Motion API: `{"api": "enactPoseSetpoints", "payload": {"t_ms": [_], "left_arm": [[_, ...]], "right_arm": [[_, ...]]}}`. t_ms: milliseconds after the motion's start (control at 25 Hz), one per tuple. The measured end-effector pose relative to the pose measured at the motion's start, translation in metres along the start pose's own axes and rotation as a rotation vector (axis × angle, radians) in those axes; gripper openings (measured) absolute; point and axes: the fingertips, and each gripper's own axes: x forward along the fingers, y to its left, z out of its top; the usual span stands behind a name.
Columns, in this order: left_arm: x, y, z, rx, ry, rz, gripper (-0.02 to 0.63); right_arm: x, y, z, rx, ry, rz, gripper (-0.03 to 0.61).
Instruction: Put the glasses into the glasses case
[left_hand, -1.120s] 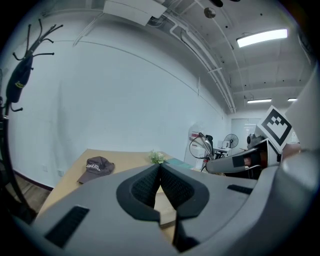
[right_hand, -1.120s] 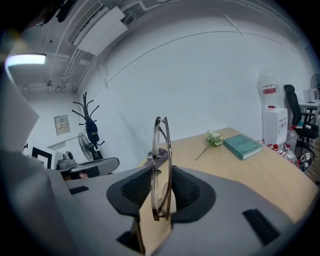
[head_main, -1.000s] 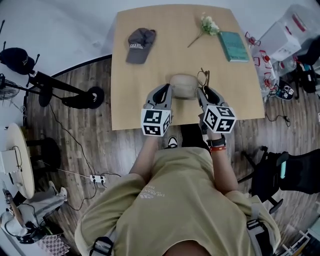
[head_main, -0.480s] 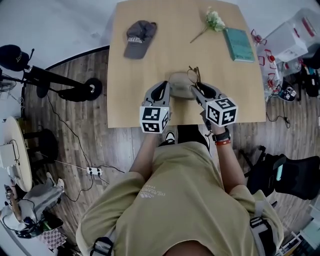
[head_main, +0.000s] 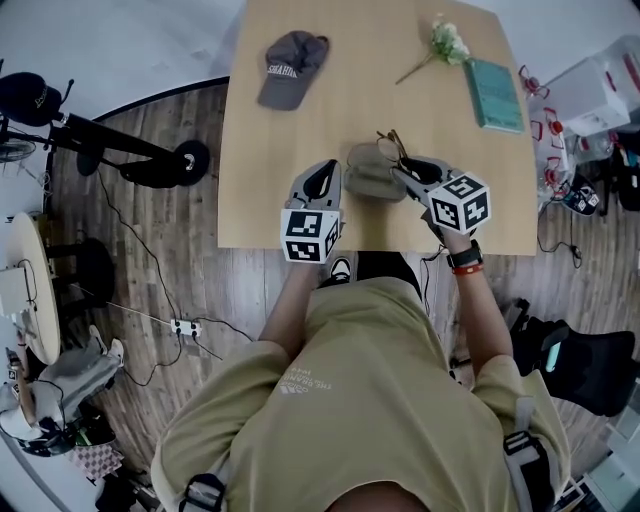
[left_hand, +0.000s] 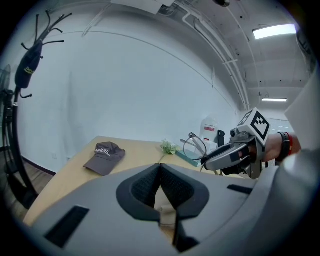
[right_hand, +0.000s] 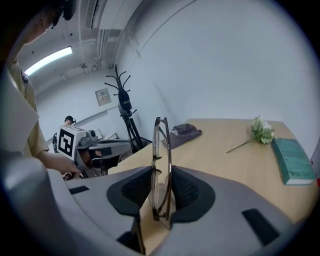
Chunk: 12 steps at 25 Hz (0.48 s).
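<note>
**A:** Two grippers are in play. What does each one have?

**B:** The left gripper (left_hand: 160, 167) comes at the glasses case (head_main: 366, 176) from the case's 9 o'clock side. Its jaws are closed on the tan edge of the case, and in its own view the pads meet at the tips with tan material caught just below them.

**A:** And the other?

**B:** The right gripper (right_hand: 162, 172) pinches the glasses (right_hand: 169, 150) by the frame. They stand upright and edge-on between the pads, with the rims rising well above the jaws.

**A:** Where are the glasses relative to the case?

**B:** From the head view they are at about the case's 1 o'clock, over its right end. The right gripper reaches in from 3 o'clock. I can't tell whether the frame touches the case.

**A:** Where does the case sit on the table (head_main: 350, 115)?

**B:** Near the 6 o'clock edge, the one closest to the person, between the two grippers.

**A:** Is anything else up there?

**B:** A grey cap (head_main: 290, 68) lies at 11 o'clock from the case and a white flower (head_main: 447, 40) at 1 o'clock. A teal book (head_main: 497, 95) sits just beside the flower, at roughly 2 o'clock. All three are well apart from the case.
</note>
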Motion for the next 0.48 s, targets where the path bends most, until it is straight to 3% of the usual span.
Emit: {"api": "enactPoseSetpoints", "payload": {"t_ms": [480], "left_arm": [[0.009,0.023,-0.006,-0.003,0.036,0.034,0.023]], "right_arm": [[0.045,0.001,-0.017,-0.124,0.329,0.272,0.126]]}}
